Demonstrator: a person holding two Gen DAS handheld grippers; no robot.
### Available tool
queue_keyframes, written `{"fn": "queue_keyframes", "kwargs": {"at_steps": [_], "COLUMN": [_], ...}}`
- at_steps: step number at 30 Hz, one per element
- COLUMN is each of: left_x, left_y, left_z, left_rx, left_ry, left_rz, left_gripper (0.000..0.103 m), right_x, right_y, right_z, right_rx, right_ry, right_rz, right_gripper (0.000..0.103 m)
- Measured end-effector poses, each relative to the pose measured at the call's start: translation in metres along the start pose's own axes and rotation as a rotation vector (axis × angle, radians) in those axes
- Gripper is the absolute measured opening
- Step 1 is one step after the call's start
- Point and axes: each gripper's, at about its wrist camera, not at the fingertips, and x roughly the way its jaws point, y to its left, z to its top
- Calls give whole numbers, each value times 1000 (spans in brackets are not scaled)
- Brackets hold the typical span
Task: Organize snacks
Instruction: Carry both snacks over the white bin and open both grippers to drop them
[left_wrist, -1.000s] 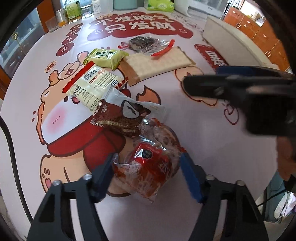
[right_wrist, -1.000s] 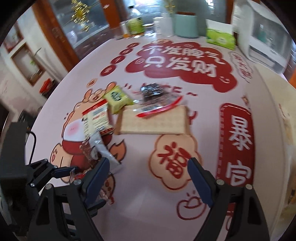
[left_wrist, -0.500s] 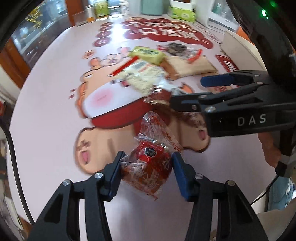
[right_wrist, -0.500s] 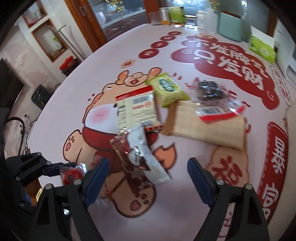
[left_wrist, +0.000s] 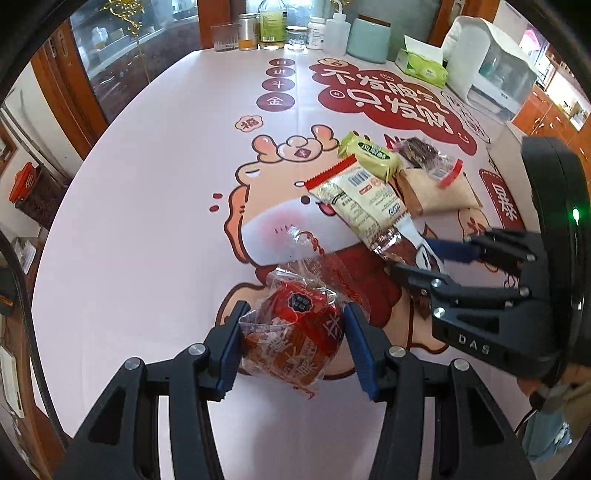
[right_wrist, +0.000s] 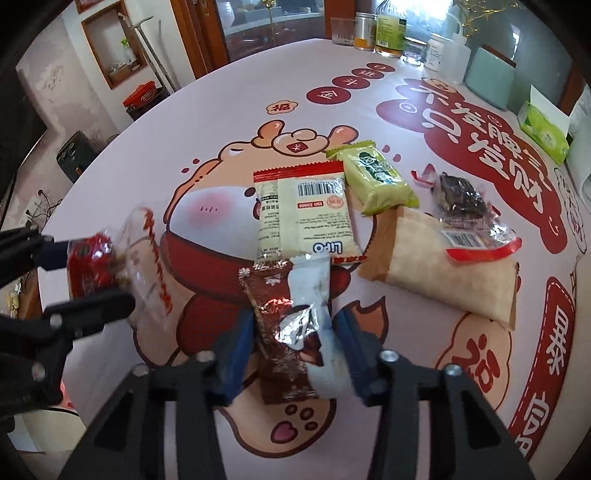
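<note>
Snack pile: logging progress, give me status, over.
Left hand-held gripper shut on red snack bag, clear of pile. Right hand-held gripper shut on brown-and-white wrapper, which touches the cream packet. Nothing in the way.

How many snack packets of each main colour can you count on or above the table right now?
Red: 1, the red packet between the left gripper pads.
Brown and white: 1, the brown packet in the right gripper.
Cream: 1, the cream packet.
Green: 1, the green packet.
Tan: 1, the tan packet.
Clear, dark contents: 1, the clear packet.
Total: 6
</note>
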Motion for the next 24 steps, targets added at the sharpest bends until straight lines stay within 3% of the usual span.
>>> {"fn": "queue_keyframes", "kwargs": {"at_steps": [4, 8, 11, 18, 24], "left_x": [-5, -14, -27, -56, -78], "left_y": [-8, -27, -55, -157, -252], "left_z": [6, 22, 41, 90, 123], "left_rx": [13, 48, 86, 235, 341], "left_ry": [-7, -25, -72, -154, -205], "left_rz": [-1, -6, -50, -195, -264], "left_gripper": [50, 50, 50, 50, 50], "right_x": [-8, -40, -76, -164, -228], "right_y": [-7, -17, -32, -97, -164], "right_z": [-7, -13, -20, -58, -97], "right_rx": [45, 93, 126, 331, 545], "right_ry": [2, -55, -123, -274, -359], "right_rz": [11, 11, -21, -130, -213], "right_gripper": [37, 36, 36, 36, 36]}}
